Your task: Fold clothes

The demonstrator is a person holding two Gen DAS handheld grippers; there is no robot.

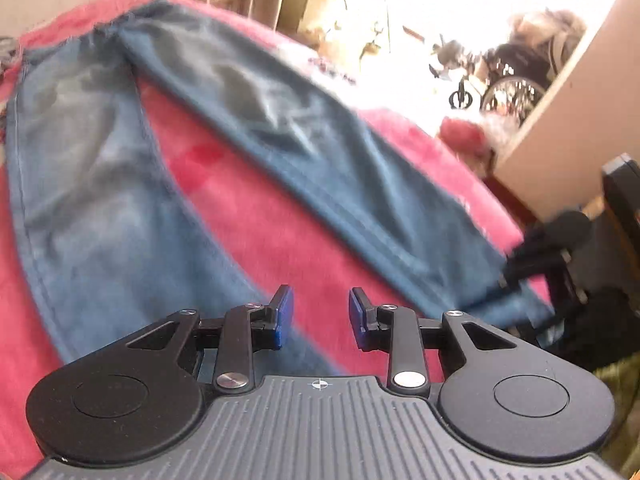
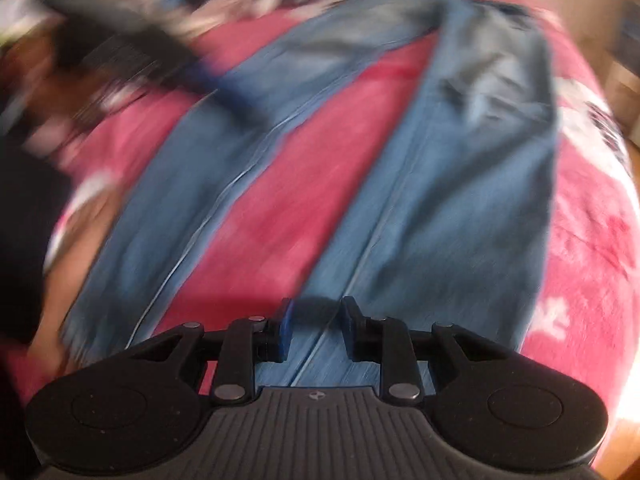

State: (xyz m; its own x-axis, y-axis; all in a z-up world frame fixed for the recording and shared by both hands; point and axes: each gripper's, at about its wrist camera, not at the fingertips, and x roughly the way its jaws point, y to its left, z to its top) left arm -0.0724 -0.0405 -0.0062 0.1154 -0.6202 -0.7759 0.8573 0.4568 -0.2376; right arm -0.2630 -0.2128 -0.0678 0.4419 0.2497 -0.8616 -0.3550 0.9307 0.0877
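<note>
Pink plush blanket (image 1: 256,216) covers the working surface, and a bright doorway behind it opens onto a yard where a wheeled frame (image 1: 516,80) stands. Blue jeans (image 1: 92,184) lie flat on the blanket with both legs spread apart in a V, red fabric showing between them; the waist end sits far from the cameras, the leg ends near. In the left wrist view the left gripper (image 1: 321,316) hovers over the near end of one leg, its blue-padded fingers (image 1: 283,312) parted with a clear gap, nothing between them. At the right edge of that view the right gripper (image 1: 516,268) appears as a dark blurred form at the hem of the other leg; whether it touches the cloth cannot be told there. In the right wrist view, which is heavily blurred, the right gripper's jaws stand apart above the leg's seam line, no cloth pinched between the pads. The left gripper shows there as a dark smear (image 2: 168,72) at the upper left, over the other leg. A beige wall (image 1: 568,120) stands to the right.
</note>
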